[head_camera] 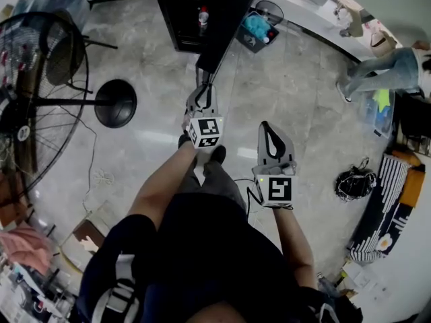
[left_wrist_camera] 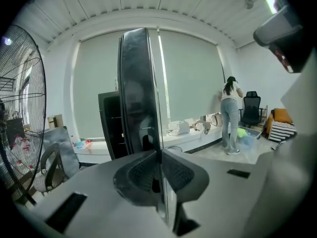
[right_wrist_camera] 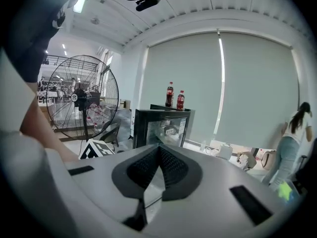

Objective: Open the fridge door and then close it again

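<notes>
The black fridge (head_camera: 195, 12) stands at the top centre of the head view, with its glass door (head_camera: 225, 42) swung out toward me. My left gripper (head_camera: 203, 86) reaches the door's free edge. In the left gripper view the door (left_wrist_camera: 138, 93) stands edge-on and runs down between the jaws of the left gripper (left_wrist_camera: 159, 155), whose pads close against it; the fridge cabinet (left_wrist_camera: 111, 123) stands behind. My right gripper (head_camera: 267, 128) hovers lower right, apart from the fridge. Seen from its own camera, the right gripper (right_wrist_camera: 158, 150) is shut and holds nothing. Two cola bottles (right_wrist_camera: 174, 96) stand on the fridge (right_wrist_camera: 161, 128).
A large standing fan (head_camera: 40, 106) with a round base (head_camera: 116, 103) fills the left. A person (head_camera: 384, 69) stands at the counter on the right. A black bag (head_camera: 355, 184) and a striped cushion (head_camera: 387, 207) lie on the floor at the right.
</notes>
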Action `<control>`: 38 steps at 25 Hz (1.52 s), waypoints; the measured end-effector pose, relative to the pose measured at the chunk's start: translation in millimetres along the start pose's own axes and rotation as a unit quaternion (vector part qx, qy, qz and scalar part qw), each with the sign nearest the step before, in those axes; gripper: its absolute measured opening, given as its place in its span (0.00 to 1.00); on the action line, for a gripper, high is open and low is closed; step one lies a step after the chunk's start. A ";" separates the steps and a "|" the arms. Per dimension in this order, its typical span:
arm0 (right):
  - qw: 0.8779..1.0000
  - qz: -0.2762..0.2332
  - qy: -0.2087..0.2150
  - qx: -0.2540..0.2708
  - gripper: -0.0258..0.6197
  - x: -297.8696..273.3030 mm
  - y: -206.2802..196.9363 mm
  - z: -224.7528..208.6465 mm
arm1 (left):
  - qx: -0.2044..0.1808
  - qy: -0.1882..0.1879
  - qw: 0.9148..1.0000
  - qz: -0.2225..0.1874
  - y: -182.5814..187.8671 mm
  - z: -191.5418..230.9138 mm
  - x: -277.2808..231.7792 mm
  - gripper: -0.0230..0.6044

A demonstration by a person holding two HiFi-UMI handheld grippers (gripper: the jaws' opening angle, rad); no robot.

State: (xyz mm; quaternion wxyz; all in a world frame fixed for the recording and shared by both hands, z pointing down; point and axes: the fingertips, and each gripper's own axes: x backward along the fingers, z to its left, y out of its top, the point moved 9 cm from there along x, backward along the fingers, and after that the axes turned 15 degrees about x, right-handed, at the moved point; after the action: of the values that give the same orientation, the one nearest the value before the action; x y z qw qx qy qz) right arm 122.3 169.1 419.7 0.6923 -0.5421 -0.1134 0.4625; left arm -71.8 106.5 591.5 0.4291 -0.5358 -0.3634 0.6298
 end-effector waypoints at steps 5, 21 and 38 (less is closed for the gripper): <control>1.000 0.007 -0.009 -0.005 0.07 15.6 -12.7 -14.8 | 0.000 0.009 1.000 -0.002 -4.3 -20.2 1.7 0.11; 1.000 0.014 -0.014 -0.009 0.07 34.6 -33.4 -30.5 | -0.016 0.018 1.000 0.001 -9.6 -54.9 2.3 0.11; 1.000 0.011 -0.009 -0.005 0.07 33.7 -31.7 -32.3 | -0.035 -0.017 0.999 0.008 -4.6 -50.2 18.6 0.12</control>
State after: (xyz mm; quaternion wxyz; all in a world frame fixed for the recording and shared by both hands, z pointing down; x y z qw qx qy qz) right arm 178.3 174.4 422.7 0.6834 -0.5429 -0.1160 0.4742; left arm -22.6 125.4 580.9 0.3987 -0.5424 -0.3882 0.6294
